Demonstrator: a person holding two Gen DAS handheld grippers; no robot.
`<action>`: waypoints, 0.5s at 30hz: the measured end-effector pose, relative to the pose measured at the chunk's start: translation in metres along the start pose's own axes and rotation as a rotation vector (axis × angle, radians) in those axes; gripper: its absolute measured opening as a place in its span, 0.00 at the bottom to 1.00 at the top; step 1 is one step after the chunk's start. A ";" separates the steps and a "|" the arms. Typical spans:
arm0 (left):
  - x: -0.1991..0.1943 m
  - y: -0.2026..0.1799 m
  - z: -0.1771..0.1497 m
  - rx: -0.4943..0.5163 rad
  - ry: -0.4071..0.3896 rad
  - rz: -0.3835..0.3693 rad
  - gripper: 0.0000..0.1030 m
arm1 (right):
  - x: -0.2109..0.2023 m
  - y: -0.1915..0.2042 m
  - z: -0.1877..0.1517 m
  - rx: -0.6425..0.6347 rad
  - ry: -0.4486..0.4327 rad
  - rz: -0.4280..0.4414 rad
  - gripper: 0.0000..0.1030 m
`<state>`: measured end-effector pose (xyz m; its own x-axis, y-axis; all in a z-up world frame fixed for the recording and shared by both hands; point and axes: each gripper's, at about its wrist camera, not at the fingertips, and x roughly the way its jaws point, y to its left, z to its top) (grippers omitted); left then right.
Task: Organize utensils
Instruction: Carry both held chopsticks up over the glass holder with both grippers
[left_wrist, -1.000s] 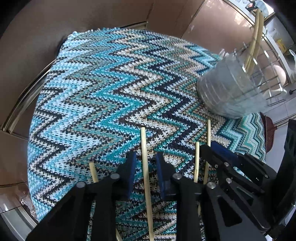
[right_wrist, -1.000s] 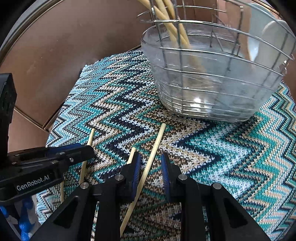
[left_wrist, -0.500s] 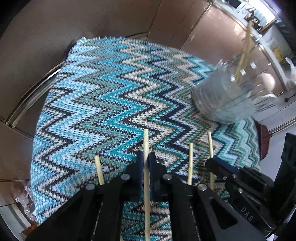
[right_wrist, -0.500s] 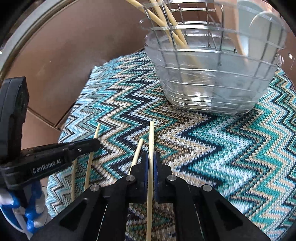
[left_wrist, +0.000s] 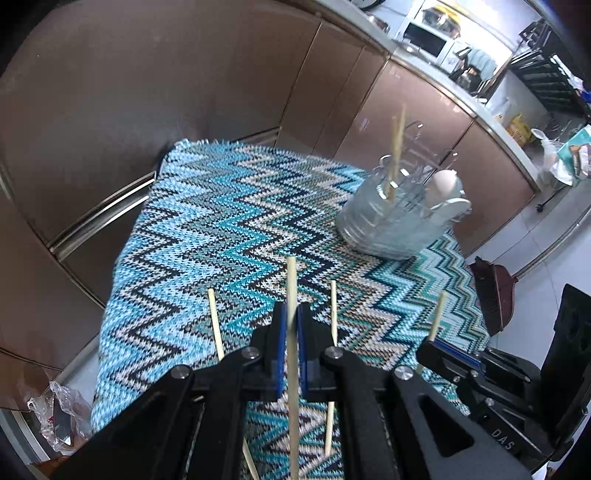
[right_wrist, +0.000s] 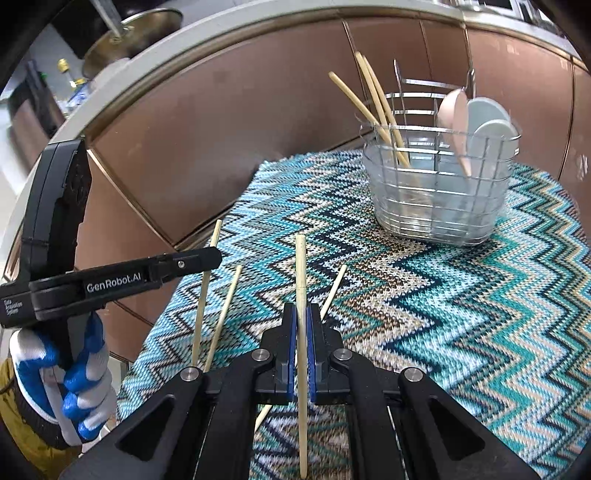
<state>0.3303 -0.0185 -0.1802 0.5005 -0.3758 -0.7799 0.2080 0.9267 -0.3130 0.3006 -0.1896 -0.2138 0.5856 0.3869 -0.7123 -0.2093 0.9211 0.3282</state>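
Note:
My left gripper (left_wrist: 290, 314) is shut on a wooden chopstick (left_wrist: 291, 280) and holds it above the zigzag cloth (left_wrist: 221, 221). My right gripper (right_wrist: 301, 314) is shut on another wooden chopstick (right_wrist: 301, 266), also lifted. Two loose chopsticks (left_wrist: 215, 321) (left_wrist: 333, 306) lie on the cloth beside the left gripper; they also show in the right wrist view (right_wrist: 225, 310) (right_wrist: 334, 290). A wire utensil basket (right_wrist: 439, 192) stands at the far right of the cloth, holding chopsticks (right_wrist: 376, 99) and spoons (right_wrist: 480, 125). The basket shows in the left wrist view too (left_wrist: 391, 225).
Brown cabinet fronts (right_wrist: 221, 122) rise behind the cloth. The left gripper's body (right_wrist: 110, 284) and a gloved hand (right_wrist: 74, 376) sit at the right view's left. The right gripper's body (left_wrist: 480, 373) sits at the left view's lower right. A dustpan (left_wrist: 495, 291) lies beyond the cloth's right edge.
Both grippers closed on a chopstick each and lifted away from the cloth; the basket now looks farther off in both views.

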 end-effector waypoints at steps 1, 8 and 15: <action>-0.006 -0.001 -0.003 0.003 -0.010 -0.003 0.05 | -0.007 0.001 -0.003 -0.003 -0.011 0.003 0.05; -0.050 -0.018 -0.012 0.025 -0.097 -0.021 0.05 | -0.056 0.013 -0.013 -0.037 -0.095 0.004 0.05; -0.097 -0.053 0.012 0.069 -0.244 -0.068 0.05 | -0.107 0.016 0.011 -0.083 -0.234 -0.006 0.05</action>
<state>0.2814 -0.0312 -0.0814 0.6697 -0.4351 -0.6019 0.3006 0.8998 -0.3161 0.2433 -0.2168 -0.1254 0.7506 0.3695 -0.5477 -0.2631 0.9276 0.2652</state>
